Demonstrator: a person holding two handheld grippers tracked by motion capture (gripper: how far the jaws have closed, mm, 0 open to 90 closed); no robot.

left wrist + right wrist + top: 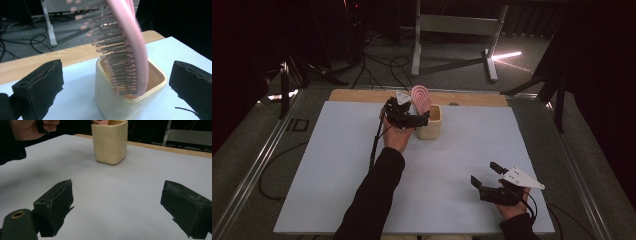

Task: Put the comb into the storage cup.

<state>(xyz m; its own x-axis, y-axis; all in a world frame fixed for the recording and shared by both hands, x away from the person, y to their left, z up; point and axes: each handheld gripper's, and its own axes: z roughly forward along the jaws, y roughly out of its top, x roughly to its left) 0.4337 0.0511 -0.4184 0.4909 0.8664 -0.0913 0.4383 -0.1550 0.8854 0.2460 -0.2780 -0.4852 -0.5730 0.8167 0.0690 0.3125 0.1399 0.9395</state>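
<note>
Left gripper (424, 119): jaws wide apart, holding nothing, at 9 o'clock of cream cup (432, 129) | Pink hairbrush (421, 99): standing tilted inside cup, bristle head up | Right gripper (484, 181): jaws spread, empty, at 5 o'clock of cup, well apart.

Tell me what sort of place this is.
Probably a lab or a recording workspace, not a home: a table covered with a plain white sheet, loose cables across a grey carpeted floor, a bare metal stand behind, and dark surroundings.
</note>
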